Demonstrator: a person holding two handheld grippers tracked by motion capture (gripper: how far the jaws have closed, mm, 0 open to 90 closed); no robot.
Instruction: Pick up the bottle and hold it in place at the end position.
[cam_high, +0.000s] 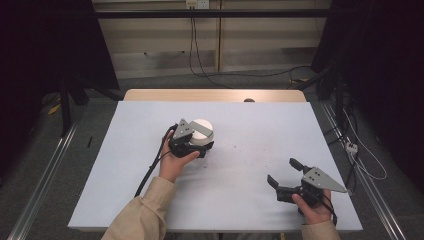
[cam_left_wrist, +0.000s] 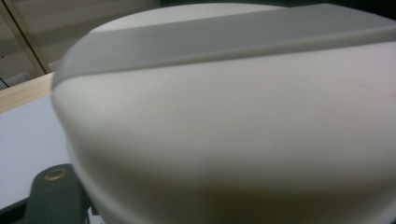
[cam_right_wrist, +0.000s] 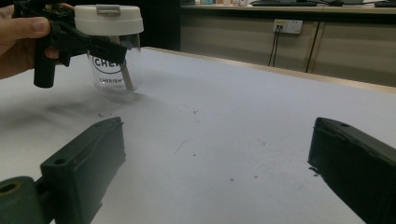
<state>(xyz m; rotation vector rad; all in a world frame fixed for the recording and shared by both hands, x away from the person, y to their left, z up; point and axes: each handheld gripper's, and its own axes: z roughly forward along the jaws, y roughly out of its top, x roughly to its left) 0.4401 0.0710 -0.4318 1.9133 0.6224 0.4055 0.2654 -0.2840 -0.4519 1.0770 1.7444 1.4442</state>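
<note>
1. A table (cam_high: 150, 107) with a pale grey-white top and a light wooden far edge stands in the middle of the room.
2. Beyond it runs a beige panelled wall (cam_high: 160, 35); black cables (cam_high: 197, 55) hang from a wall socket (cam_high: 196, 4) down to the grey floor (cam_high: 215, 80).
3. Dark curtains (cam_high: 45, 45) close off both sides.
4. Metal rails (cam_high: 45, 170) lie on the floor along each side of the table.
5. A white power strip (cam_high: 352, 147) rests on the floor at the right.
6. The lighting is dim and even.
</note>
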